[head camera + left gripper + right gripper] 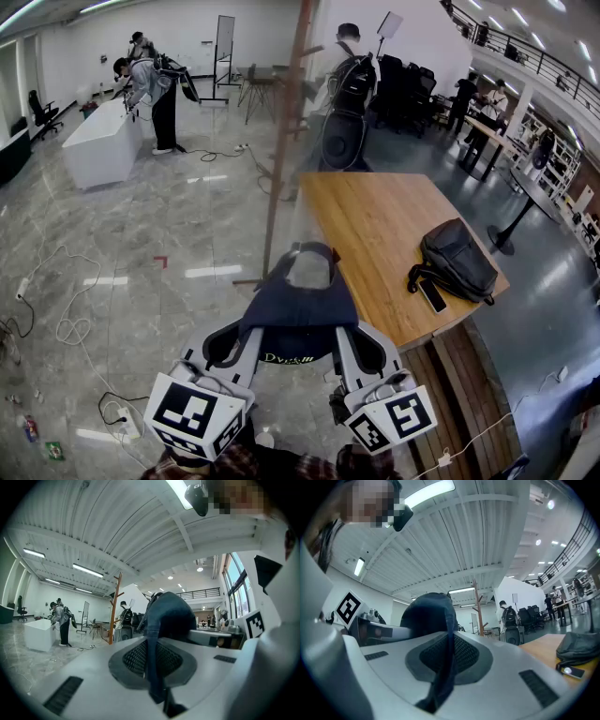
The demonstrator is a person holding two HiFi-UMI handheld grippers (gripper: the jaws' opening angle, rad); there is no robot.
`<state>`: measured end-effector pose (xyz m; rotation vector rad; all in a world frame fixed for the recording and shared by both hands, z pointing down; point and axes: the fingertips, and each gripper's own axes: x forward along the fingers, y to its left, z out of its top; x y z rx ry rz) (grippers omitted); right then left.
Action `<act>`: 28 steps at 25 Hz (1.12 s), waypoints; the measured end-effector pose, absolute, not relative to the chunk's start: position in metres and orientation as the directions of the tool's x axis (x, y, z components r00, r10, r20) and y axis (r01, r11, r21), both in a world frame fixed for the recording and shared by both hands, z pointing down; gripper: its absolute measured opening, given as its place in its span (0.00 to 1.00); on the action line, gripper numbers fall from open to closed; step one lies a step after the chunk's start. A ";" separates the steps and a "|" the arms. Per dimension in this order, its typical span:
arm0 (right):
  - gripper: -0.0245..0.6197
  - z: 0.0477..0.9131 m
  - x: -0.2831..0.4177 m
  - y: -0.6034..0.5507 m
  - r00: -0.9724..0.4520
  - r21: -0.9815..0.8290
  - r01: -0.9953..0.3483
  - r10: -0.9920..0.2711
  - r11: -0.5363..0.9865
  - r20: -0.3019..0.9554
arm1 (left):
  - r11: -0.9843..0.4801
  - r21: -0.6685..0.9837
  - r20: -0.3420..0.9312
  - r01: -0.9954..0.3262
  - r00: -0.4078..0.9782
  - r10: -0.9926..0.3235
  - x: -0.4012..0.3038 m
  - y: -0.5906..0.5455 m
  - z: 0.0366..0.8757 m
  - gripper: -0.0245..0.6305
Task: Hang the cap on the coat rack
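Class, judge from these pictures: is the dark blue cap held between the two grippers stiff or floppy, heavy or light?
Probably floppy: the cap folds thin where the left gripper and right gripper pinch it. Likely light: two edge pinches carry it. Its crown seems to hold a dome.

I am holding the left tool [236,347] and right tool [360,347] side by side before me, each one's jaws clamping an edge of the cap [300,307].
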<state>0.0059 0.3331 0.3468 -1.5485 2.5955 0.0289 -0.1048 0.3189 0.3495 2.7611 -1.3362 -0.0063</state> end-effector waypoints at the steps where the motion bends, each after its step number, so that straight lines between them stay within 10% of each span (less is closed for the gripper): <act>1: 0.07 0.348 0.008 0.329 -0.468 -0.049 -0.879 -0.877 0.475 -0.110 | -0.621 0.069 0.032 -0.781 0.623 -0.781 -0.103 0.314 0.351 0.07; 28: 0.07 0.306 0.045 -0.027 -0.356 -0.036 -0.929 -0.918 0.367 -0.177 | -0.713 0.030 -0.019 -0.700 0.713 -0.701 -0.064 -0.049 0.310 0.07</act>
